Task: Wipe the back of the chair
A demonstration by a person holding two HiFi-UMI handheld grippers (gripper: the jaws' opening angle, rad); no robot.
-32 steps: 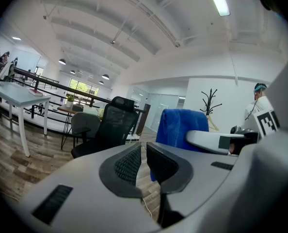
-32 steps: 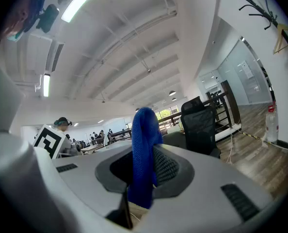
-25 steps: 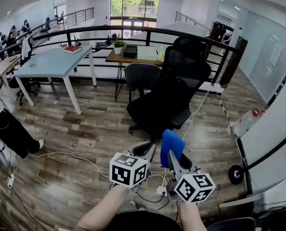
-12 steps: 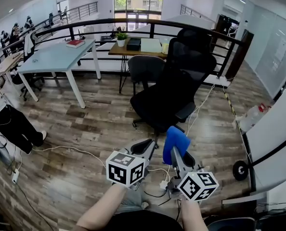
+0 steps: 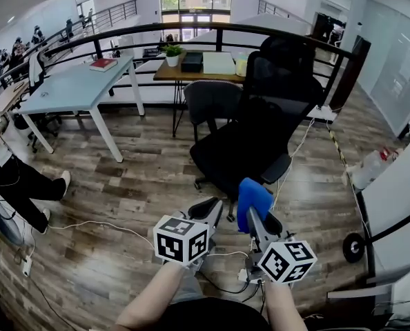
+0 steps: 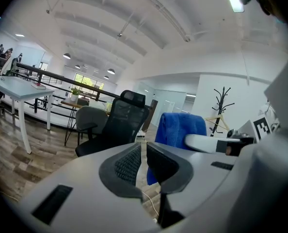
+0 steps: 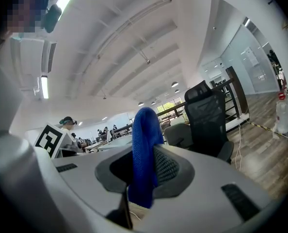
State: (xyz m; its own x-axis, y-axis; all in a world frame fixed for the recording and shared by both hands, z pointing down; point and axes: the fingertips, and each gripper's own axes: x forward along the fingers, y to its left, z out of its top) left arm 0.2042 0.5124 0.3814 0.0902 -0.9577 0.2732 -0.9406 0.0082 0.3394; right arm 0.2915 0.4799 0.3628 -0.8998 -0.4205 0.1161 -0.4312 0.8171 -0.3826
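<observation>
Before one black chair [image 5: 267, 116], one grey chair [image 5: 209, 102], right gripper [image 5: 252, 212] fingers clamping one blue cloth [image 5: 252, 195], left gripper [image 5: 210, 207] fingers seemingly closed.

The chair [image 5: 274, 116] is standing centre right in the head view, with a smaller chair [image 5: 208, 102] and a desk [image 5: 205, 71] sitting behind it and a table [image 5: 74, 85] filling the upper left. At lower centre, the left gripper [image 5: 208, 209] is sitting beside the right gripper [image 5: 257, 216], with the cloth [image 5: 252, 196] sitting between its jaws.
</observation>
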